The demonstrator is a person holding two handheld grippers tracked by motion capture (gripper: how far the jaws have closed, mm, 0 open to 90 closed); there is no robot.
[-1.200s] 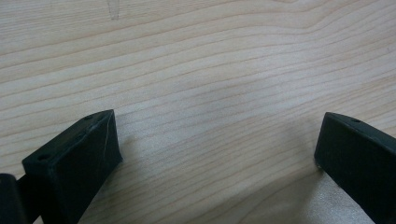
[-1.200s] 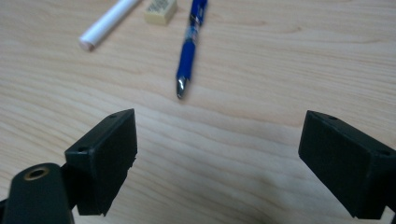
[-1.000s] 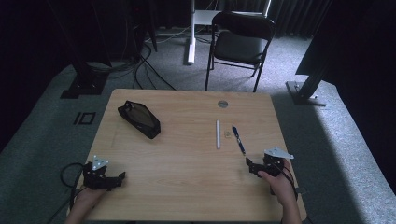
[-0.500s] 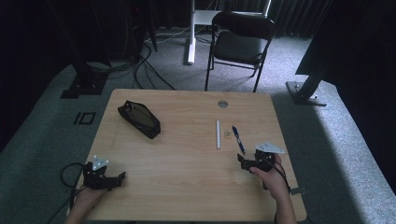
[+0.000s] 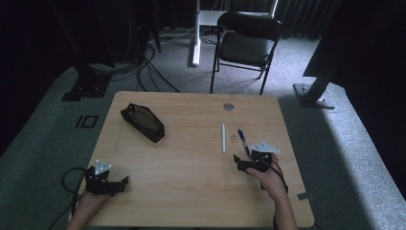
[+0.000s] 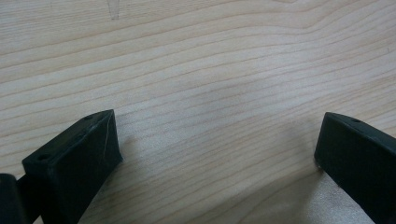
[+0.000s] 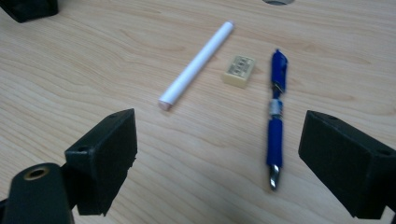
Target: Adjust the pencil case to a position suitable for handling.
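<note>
Mostly bare counter (image 5: pixel 191 182); black pouch (image 5: pixel 142 122) far left-back, well apart. Left tool (image 6: pixel 215 154) jaws wide, empty, low over bare wood. Right tool (image 7: pixel 219 158) jaws wide, empty, near blue pen (image 7: pixel 275 126). Pen just beside white stick (image 7: pixel 196 64) and small eraser (image 7: pixel 239 71). Risk: off-centre closing rolls pen or nudges eraser.

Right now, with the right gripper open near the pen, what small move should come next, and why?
Probably ease the right gripper forward and slightly toward the blue pen, then close. Its jaws stand wide open and the pen lies just inside the right-hand jaw, untouched, flat on the table. The eraser and white stick lie farther off.
</note>
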